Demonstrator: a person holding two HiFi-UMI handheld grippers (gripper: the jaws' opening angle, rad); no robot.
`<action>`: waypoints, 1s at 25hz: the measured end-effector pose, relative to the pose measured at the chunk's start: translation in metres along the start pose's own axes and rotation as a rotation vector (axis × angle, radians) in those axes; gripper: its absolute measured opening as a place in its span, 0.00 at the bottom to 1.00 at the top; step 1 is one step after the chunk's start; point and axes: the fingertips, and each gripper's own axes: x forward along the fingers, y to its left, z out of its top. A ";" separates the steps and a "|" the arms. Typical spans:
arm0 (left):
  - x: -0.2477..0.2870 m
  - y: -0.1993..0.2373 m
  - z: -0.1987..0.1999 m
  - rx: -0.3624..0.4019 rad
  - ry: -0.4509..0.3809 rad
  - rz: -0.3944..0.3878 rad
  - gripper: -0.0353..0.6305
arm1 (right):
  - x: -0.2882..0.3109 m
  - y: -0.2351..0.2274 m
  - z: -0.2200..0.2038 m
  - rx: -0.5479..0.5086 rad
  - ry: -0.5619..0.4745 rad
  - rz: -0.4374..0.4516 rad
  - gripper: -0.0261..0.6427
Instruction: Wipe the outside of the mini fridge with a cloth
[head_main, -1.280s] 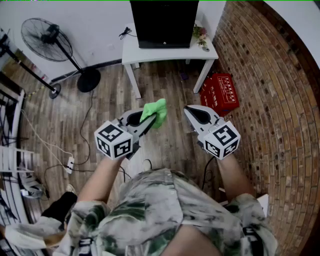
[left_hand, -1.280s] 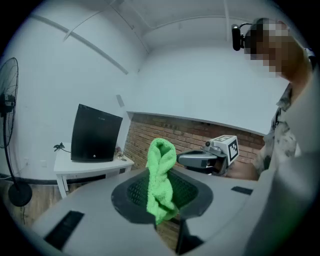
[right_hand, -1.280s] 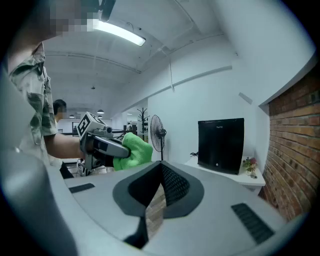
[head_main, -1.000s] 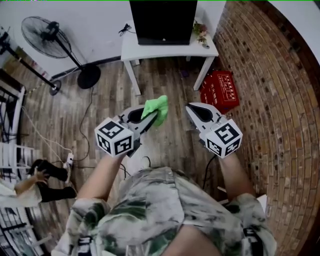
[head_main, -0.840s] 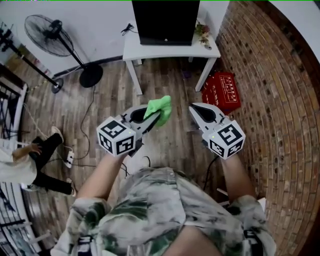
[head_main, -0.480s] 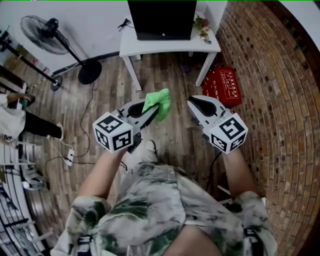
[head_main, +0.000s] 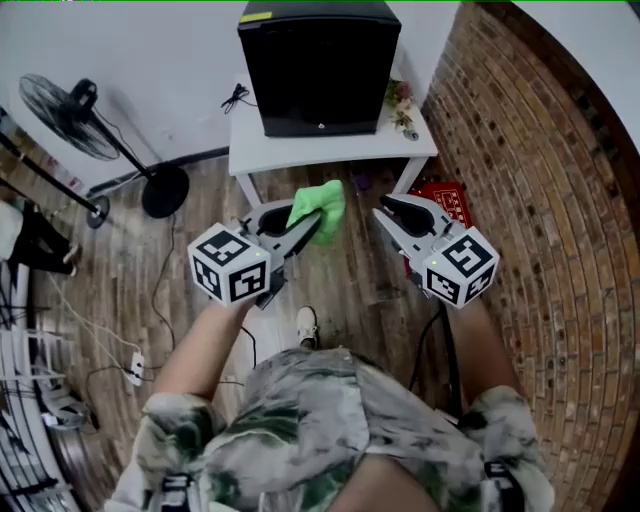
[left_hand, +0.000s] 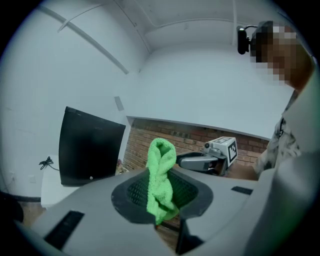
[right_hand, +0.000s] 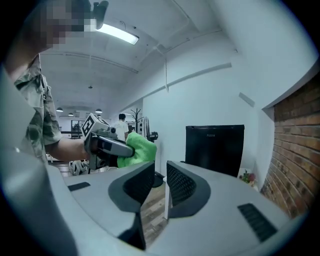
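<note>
Clamping green cloth (head_main: 320, 203), left gripper (head_main: 306, 231) faces mini fridge (head_main: 318, 65); right gripper (head_main: 383, 212) jaws, just opening, stand empty; only head view shows red crate (head_main: 442, 192).

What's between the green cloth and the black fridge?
In the head view, only the front edge of the white table that the mini fridge stands on; the cloth, in the left gripper, hasn't reached it.

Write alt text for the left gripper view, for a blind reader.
The left gripper pinches a green cloth that sticks up between its jaws. Beyond stand a black mini fridge on a white table, left, and the right gripper.
</note>
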 end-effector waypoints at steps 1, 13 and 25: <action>0.004 0.013 0.011 0.008 -0.002 -0.006 0.17 | 0.012 -0.010 0.009 -0.004 -0.002 -0.004 0.18; 0.038 0.133 0.112 0.057 -0.023 -0.075 0.17 | 0.122 -0.090 0.081 -0.027 -0.018 -0.008 0.18; 0.114 0.203 0.217 0.026 -0.088 -0.059 0.17 | 0.174 -0.162 0.118 -0.069 -0.026 0.119 0.19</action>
